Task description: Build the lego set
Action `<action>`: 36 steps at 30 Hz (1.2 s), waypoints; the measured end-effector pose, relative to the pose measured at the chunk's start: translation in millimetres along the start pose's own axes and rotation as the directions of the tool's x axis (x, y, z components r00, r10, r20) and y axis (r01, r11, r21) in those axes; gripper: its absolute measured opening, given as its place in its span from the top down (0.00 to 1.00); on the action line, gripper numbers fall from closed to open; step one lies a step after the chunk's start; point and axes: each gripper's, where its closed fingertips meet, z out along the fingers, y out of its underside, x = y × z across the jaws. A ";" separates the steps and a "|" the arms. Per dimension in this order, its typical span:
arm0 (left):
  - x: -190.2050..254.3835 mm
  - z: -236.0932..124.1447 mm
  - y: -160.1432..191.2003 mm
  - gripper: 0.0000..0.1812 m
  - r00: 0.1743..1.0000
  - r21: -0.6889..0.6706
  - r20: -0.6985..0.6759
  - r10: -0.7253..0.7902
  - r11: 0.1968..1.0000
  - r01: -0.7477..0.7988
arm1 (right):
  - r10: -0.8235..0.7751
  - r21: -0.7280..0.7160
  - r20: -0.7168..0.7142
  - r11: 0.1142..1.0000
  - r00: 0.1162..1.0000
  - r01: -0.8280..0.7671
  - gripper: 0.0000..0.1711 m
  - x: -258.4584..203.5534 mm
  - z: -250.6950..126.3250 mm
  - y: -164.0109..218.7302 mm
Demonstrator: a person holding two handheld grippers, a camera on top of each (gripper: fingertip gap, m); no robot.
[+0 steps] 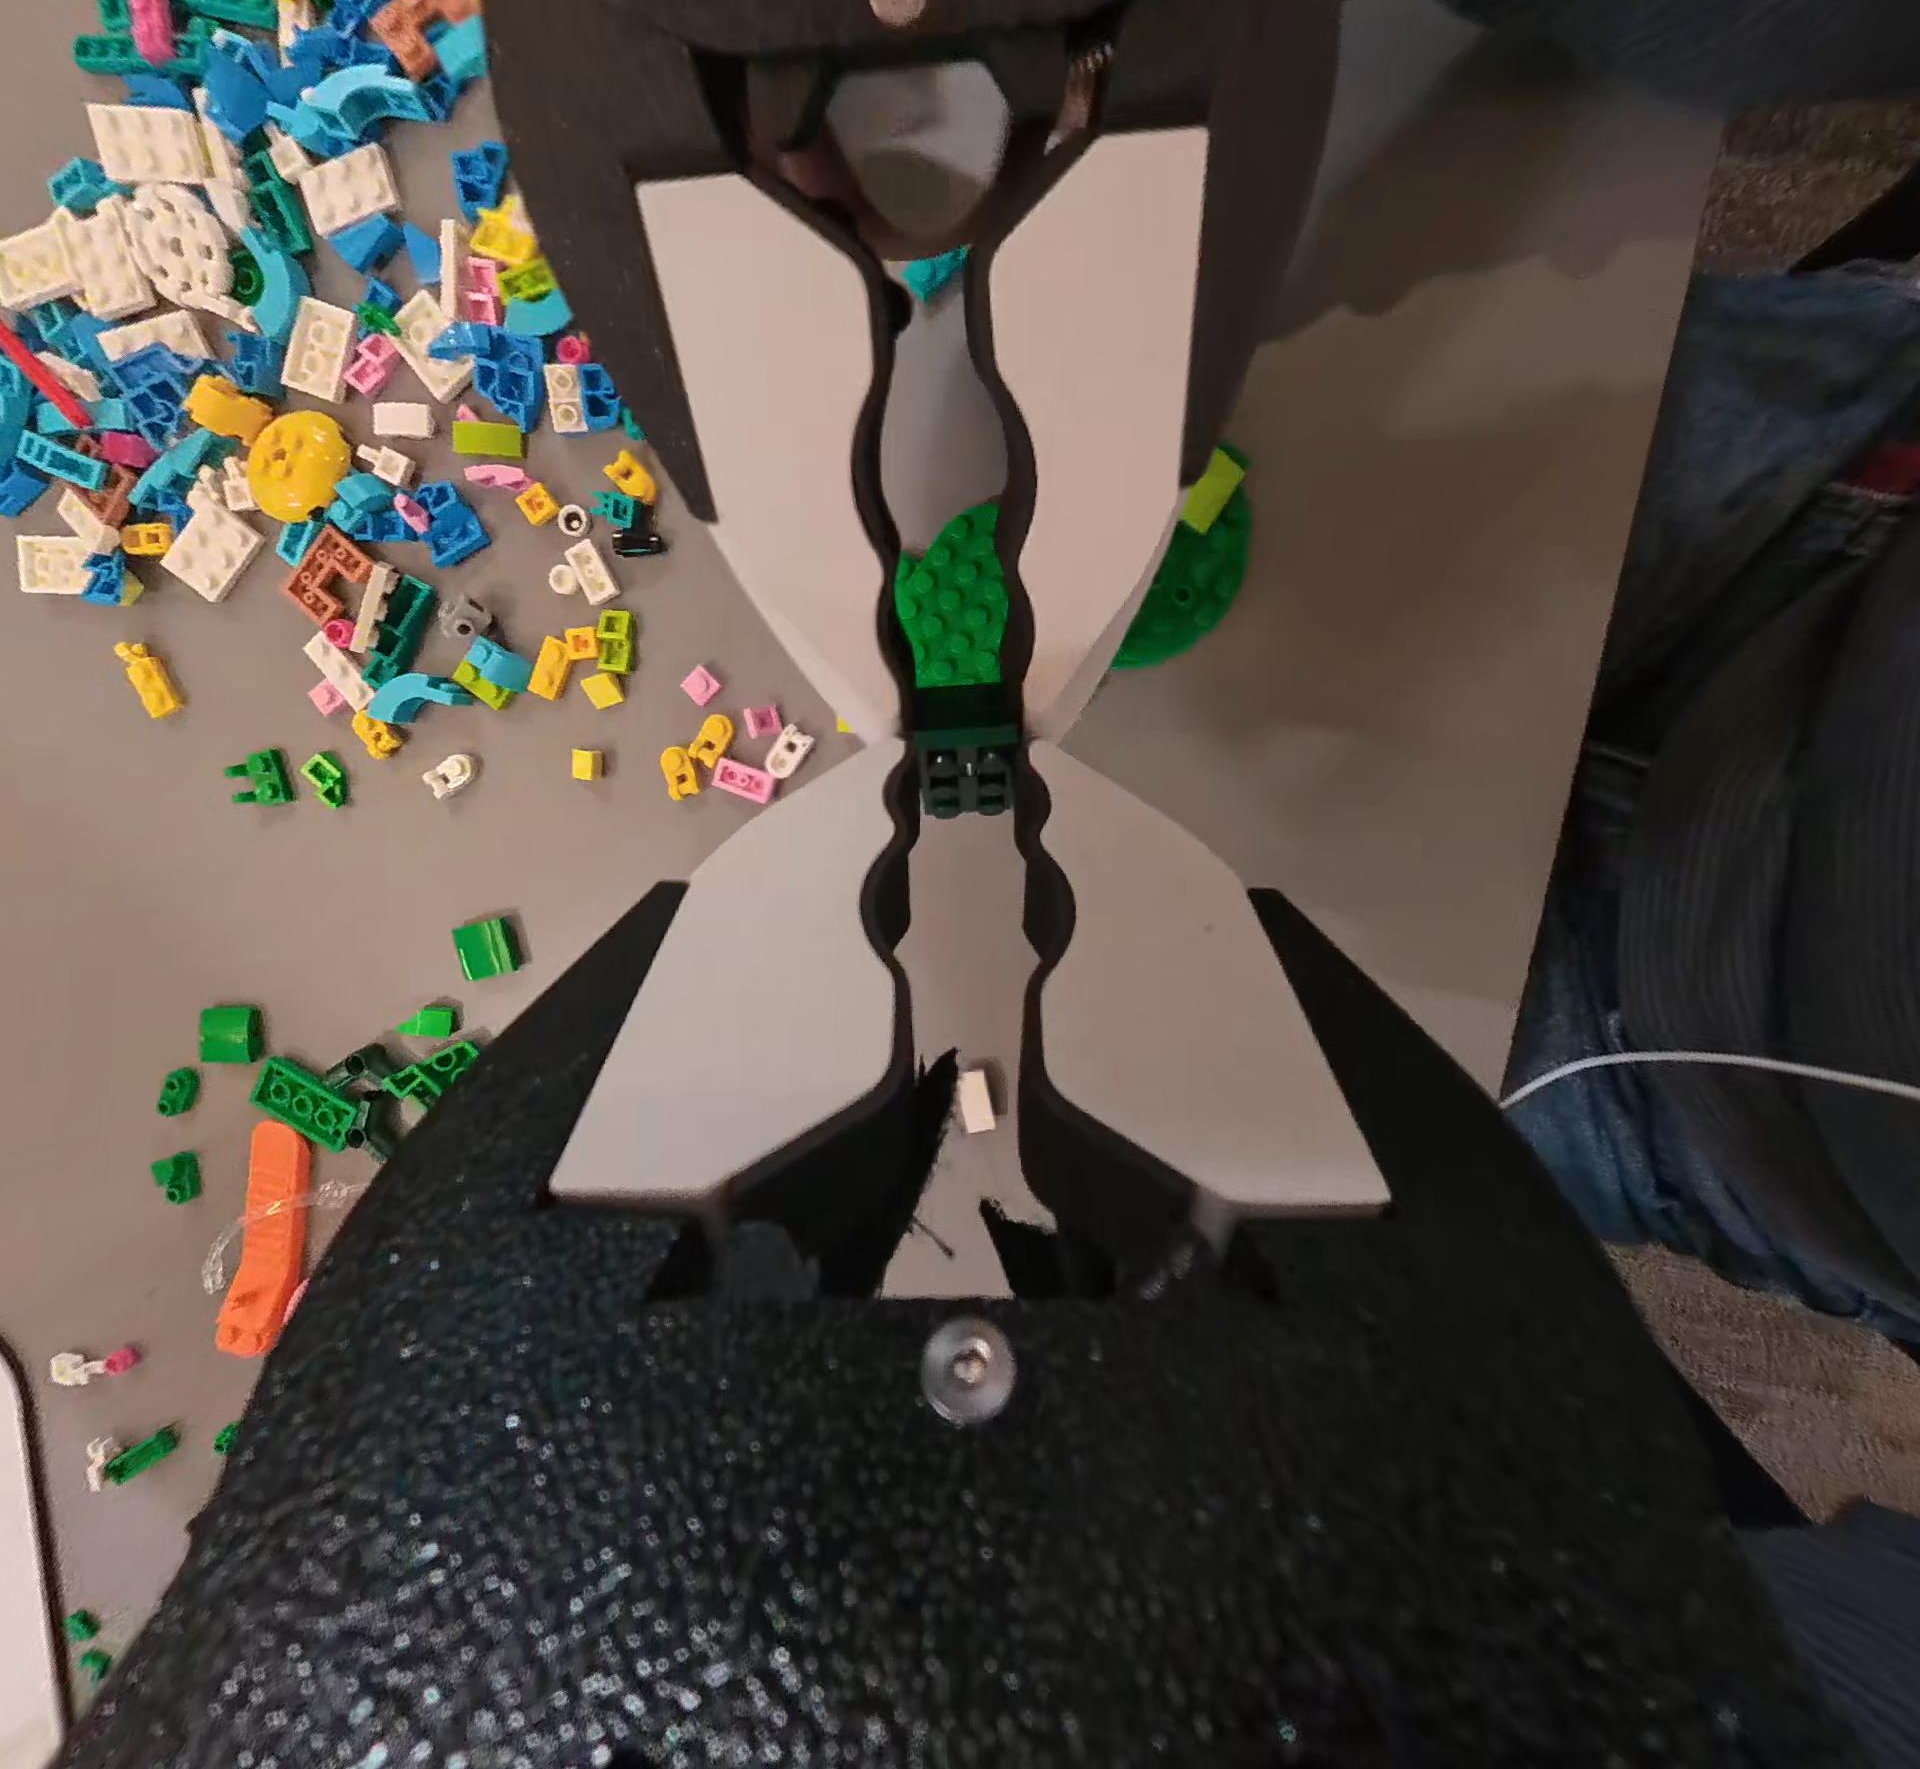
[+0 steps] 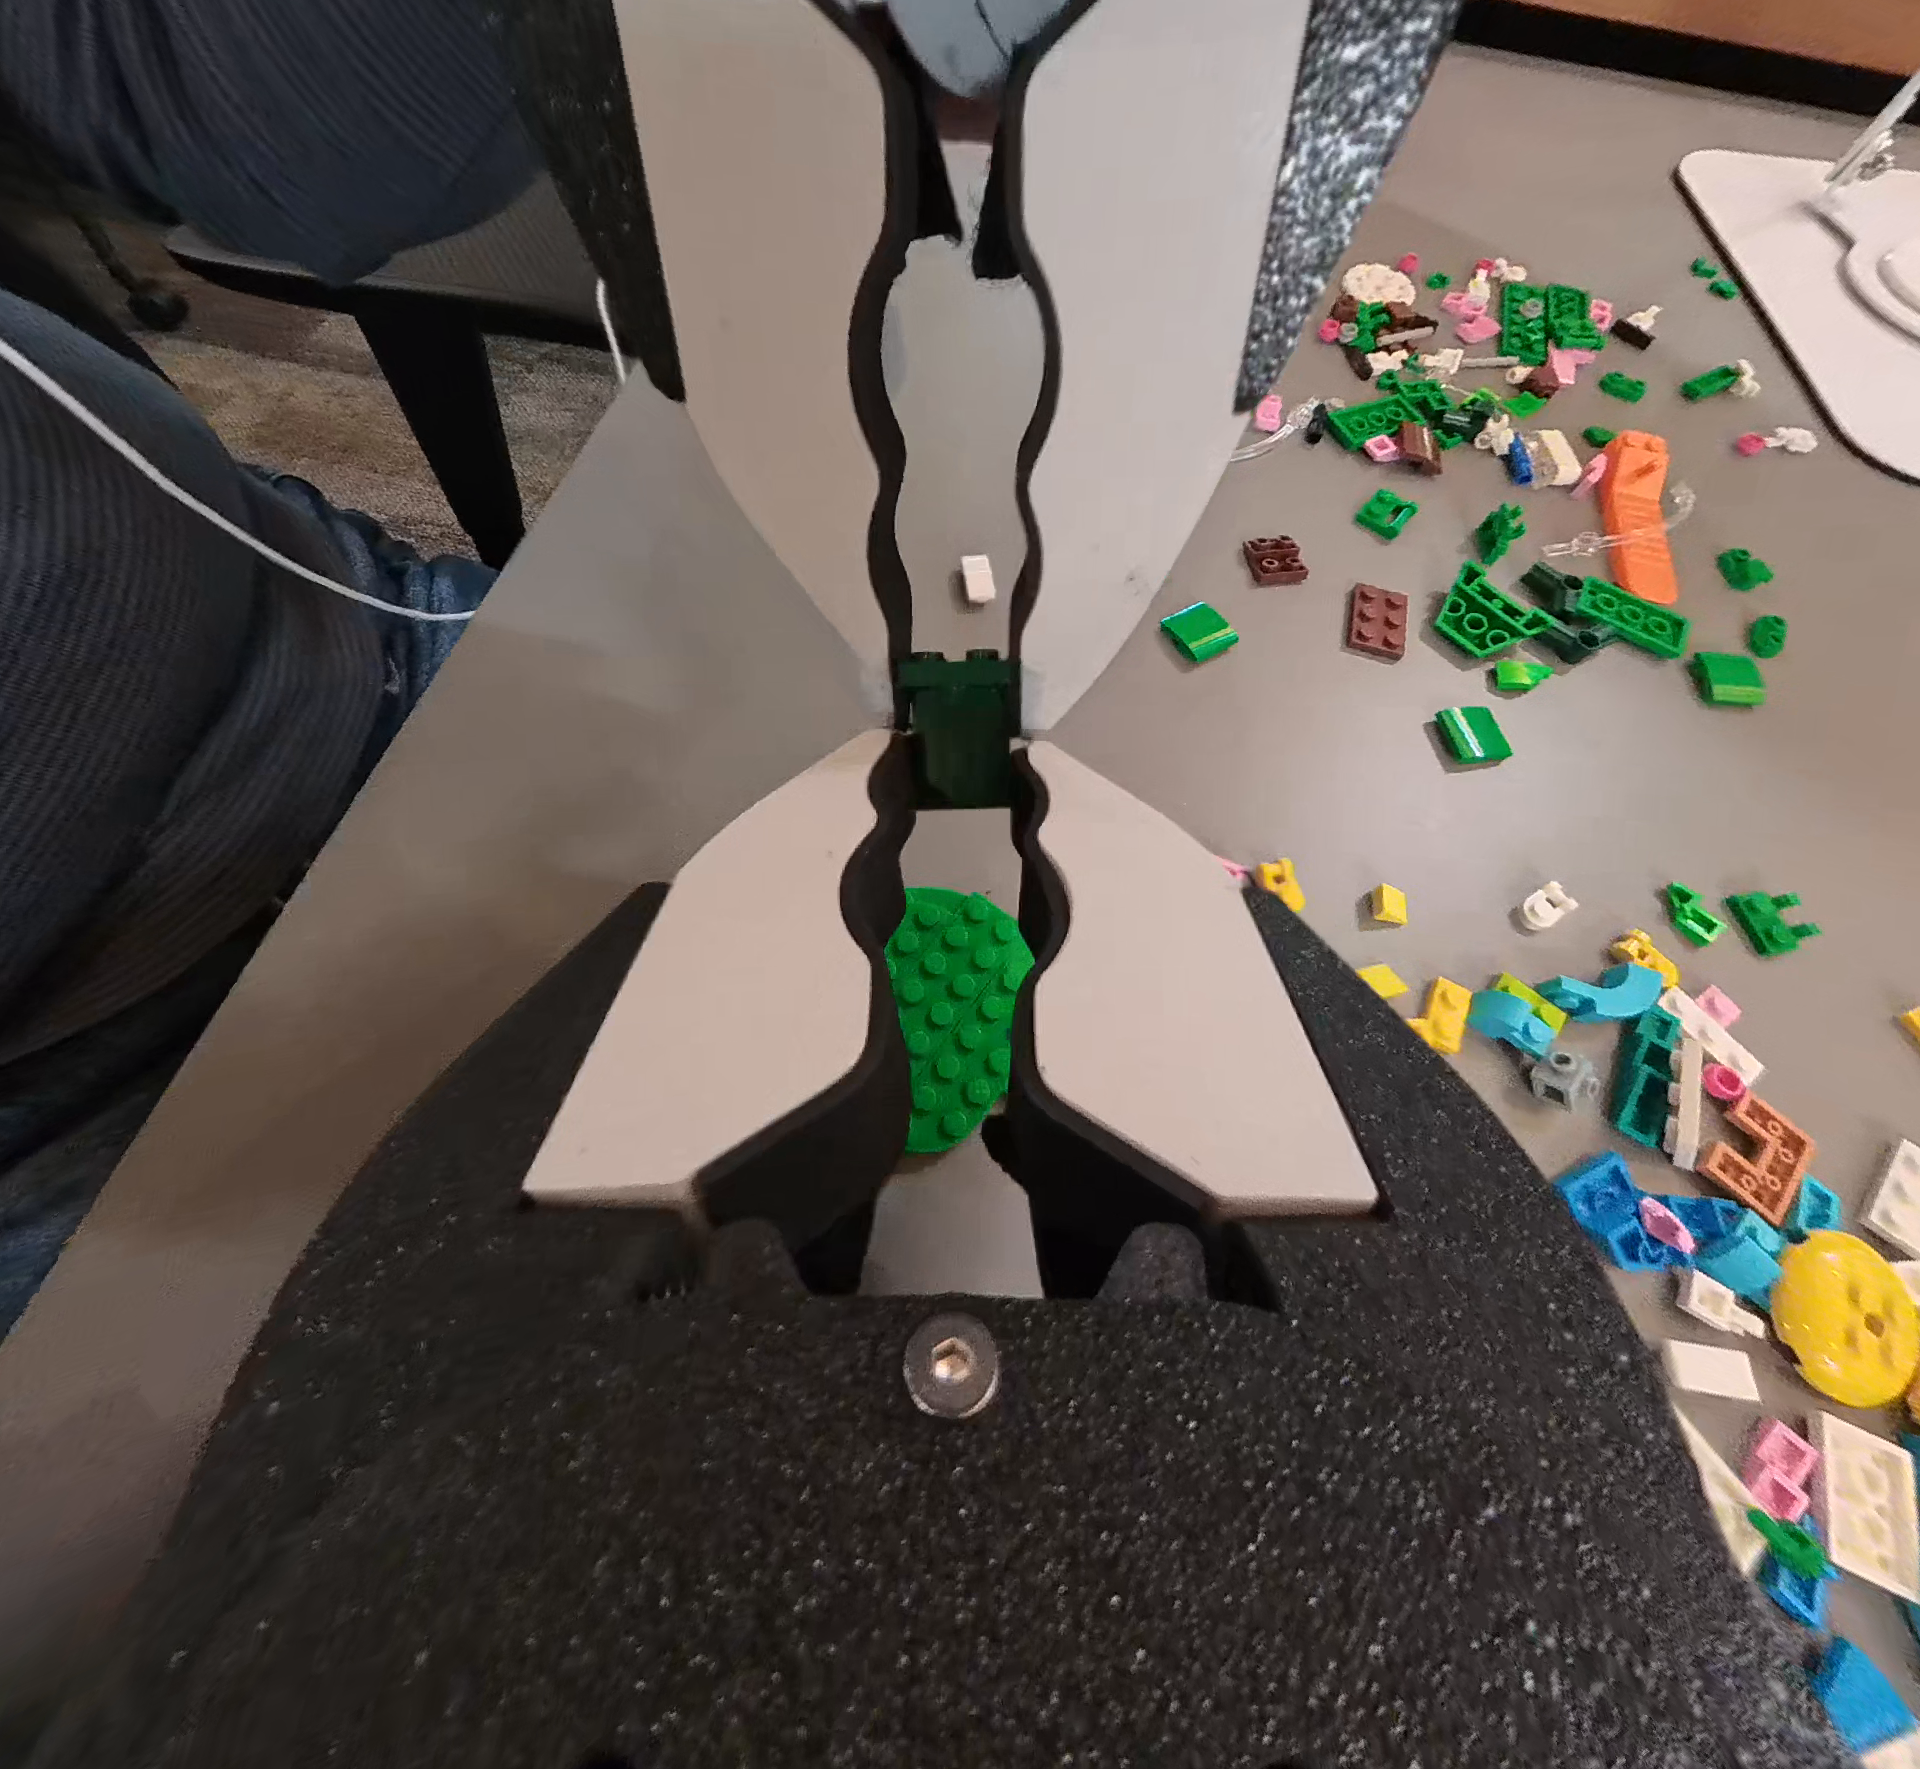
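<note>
Tip to tip: left gripper (image 1: pixel 966 789) and right gripper (image 2: pixel 961 769) facing each other, both clamped on the same dark green piece (image 1: pixel 966 774), held off the grey table (image 1: pixel 644 888). Left fingers (image 1: pixel 894 846) pinching the studded end of that piece; right fingers (image 2: pixel 1029 836) squeezing the smooth end. Whether one piece or two joined, cannot tell.

Just behind the dark green piece, on the right gripper's side and seen between its fingers: round bright green plate (image 1: pixel 951 607), flat on the table, with a lime tile (image 1: pixel 1216 488) on its far rim. On the left gripper's side, seen between the left fingers: one small white brick (image 1: pixel 977 1101), alone on the table.

Farther out from the dark green piece, away from the person: loose green bricks (image 1: pixel 307 1101) and an orange tool (image 1: pixel 265 1241) near the left gripper's body; a big mixed heap of blue, white, yellow and pink bricks (image 1: pixel 260 317) near the right gripper's body, a yellow disc (image 1: pixel 296 462) among them. Two brown bricks (image 2: pixel 1377 620) near the green ones. Beyond these, a white pad (image 2: pixel 1787 265).

On the other side of the dark green piece, past the table edge: a person in a dark ribbed sleeve (image 2: pixel 260 36) and jeans (image 1: pixel 1766 472), crossed by a white cord (image 2: pixel 208 514).
</note>
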 end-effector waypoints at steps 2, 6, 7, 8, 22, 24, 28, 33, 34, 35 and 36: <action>-5.1 -0.3 -2.7 0.89 0.999 0.023 0.024 -0.037 0.999 0.036 | 0.019 0.015 0.004 1.000 1.000 -0.019 0.90 1.8 -3.5 0.5; -20.2 -3.4 -0.7 0.61 0.986 0.086 0.122 -0.118 0.990 0.108 | 0.067 0.099 -0.072 0.993 0.995 -0.060 0.90 19.1 -24.7 -1.6; -21.7 -3.8 0.1 0.59 0.981 0.116 0.137 -0.137 0.986 0.121 | 0.082 0.136 -0.109 0.988 0.991 -0.067 0.90 26.0 -33.4 -3.4; -20.6 -3.1 0.7 0.57 0.979 0.149 0.132 -0.157 0.979 0.137 | 0.098 0.179 -0.147 0.981 0.984 -0.071 0.90 33.2 -43.2 -5.8; 26.6 55.8 -16.6 0.58 0.991 0.225 -0.044 0.125 0.968 -0.112 | 0.167 0.452 -0.339 0.892 0.926 0.005 0.90 62.4 -102.2 -25.5; 32.3 60.3 -21.3 0.60 0.984 0.233 -0.080 0.156 0.963 -0.134 | 0.167 0.453 -0.341 0.891 0.925 0.006 0.90 62.7 -102.7 -25.3; 40.1 70.0 -28.5 0.61 0.976 0.238 -0.138 0.167 0.963 -0.131 | 0.170 0.465 -0.342 0.885 0.924 0.009 0.90 62.8 -104.2 -26.7; 43.4 77.5 -37.9 0.58 0.972 0.262 -0.154 0.177 0.956 -0.132 | 0.169 0.468 -0.343 0.884 0.924 0.012 0.90 62.4 -105.0 -27.5; 44.4 77.8 -39.8 0.58 0.970 0.270 -0.160 0.184 0.953 -0.136 | 0.169 0.468 -0.342 0.883 0.924 0.012 0.90 62.2 -105.0 -27.7; 45.3 77.8 -42.1 0.58 0.967 0.281 -0.169 0.189 0.950 -0.137 | 0.169 0.468 -0.341 0.883 0.925 0.011 0.90 62.2 -104.9 -27.7; 46.4 77.8 -44.3 0.60 0.965 0.291 -0.179 0.193 0.947 -0.136 | 0.170 0.469 -0.341 0.883 0.925 0.010 0.90 62.3 -105.0 -27.6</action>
